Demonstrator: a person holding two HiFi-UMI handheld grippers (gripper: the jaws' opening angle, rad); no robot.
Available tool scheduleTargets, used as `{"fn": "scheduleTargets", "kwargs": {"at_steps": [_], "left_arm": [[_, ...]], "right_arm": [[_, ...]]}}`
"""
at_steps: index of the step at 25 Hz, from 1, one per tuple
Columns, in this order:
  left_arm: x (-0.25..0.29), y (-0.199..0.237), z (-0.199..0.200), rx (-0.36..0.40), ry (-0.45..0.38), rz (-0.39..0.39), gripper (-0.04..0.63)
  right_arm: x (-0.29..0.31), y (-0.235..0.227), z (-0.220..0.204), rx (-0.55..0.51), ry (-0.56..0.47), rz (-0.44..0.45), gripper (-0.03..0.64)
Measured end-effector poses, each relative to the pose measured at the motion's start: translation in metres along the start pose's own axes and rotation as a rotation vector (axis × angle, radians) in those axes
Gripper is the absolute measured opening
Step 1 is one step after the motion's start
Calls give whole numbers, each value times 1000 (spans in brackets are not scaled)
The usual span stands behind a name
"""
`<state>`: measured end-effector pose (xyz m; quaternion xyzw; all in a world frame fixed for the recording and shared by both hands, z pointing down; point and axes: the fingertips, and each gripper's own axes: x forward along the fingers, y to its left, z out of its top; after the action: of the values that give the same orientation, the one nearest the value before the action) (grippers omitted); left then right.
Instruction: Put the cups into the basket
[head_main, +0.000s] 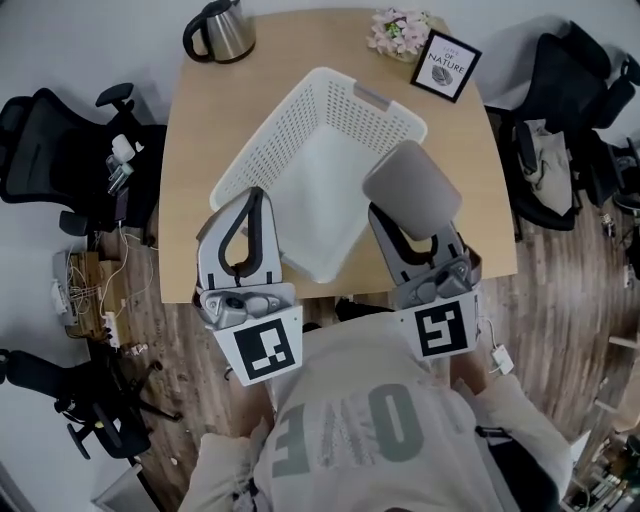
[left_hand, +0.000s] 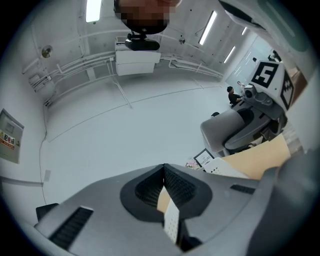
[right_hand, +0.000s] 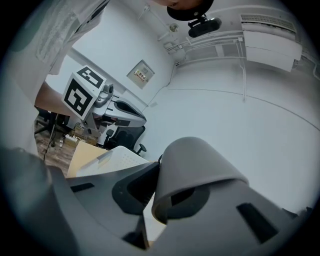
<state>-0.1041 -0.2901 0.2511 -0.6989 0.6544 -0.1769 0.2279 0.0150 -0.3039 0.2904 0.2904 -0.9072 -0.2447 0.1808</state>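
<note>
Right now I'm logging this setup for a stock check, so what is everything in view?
Table: one, light wood, centre.
Basket: one, white, perforated, mid-table, no cup showing inside.
Cup: one, grey, held over the basket's right edge.
Kettle: one, steel with black handle, far left corner.
Flowers: one bunch, pink, far edge.
Framed sign: one, black and white, beside the flowers.
Office chairs: at least two, black, either side of the table.
Left gripper: grey, fingers together, empty, at the basket's near left.
Right gripper: grey, fingers closed on the cup.
</note>
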Motion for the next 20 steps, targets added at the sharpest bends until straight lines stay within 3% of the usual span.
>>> {"fn": "scheduleTargets", "kwargs": {"at_steps": [16,20], "left_arm": [[56,10,-15,-1,8,-79,9],[67,12,-15,17,-12,-92,9]], "right_arm": [[45,-21,5,-37,9,72,32],[57,-26,7,-65,29,142,32]]}}
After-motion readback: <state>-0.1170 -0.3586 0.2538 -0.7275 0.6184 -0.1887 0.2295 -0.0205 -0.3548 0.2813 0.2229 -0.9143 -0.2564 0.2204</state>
